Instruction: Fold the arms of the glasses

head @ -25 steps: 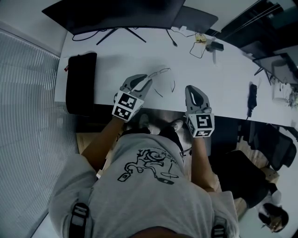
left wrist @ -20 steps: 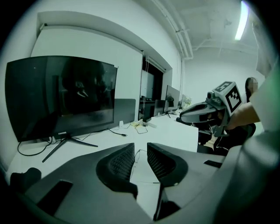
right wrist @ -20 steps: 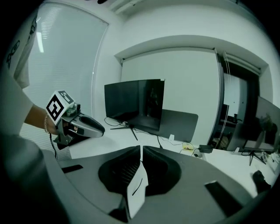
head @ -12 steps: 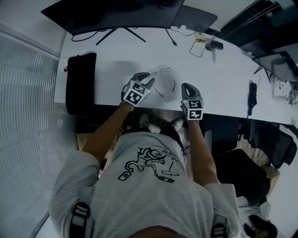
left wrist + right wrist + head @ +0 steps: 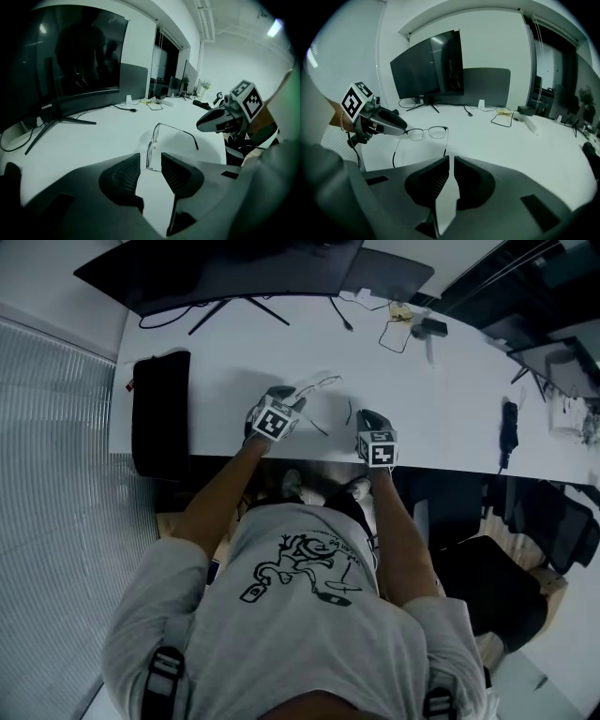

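Thin metal-framed glasses (image 5: 323,390) rest on the white desk (image 5: 450,399) with both arms spread toward me. My left gripper (image 5: 292,397) is at the frame's left end. Its jaws have just been opening and stand open, and the lens corner (image 5: 151,154) shows in the gap without either pad pressing on it. My right gripper (image 5: 366,416) hovers low over the desk by the tip of the other arm (image 5: 444,149). Its jaws are shut to a thin slit with nothing in them. Each gripper shows in the other's view, the right gripper (image 5: 200,125) and the left gripper (image 5: 404,129).
A black curved monitor (image 5: 225,263) stands at the back of the desk, a dark panel (image 5: 389,273) beside it. A black pouch (image 5: 161,413) lies at the desk's left end. Cables and small items (image 5: 403,324) sit at the back right. The desk's front edge runs just under both grippers.
Both grippers have sunk toward the desk. The glasses came down with the left gripper and now lie on the desk; the left jaws have spread apart.
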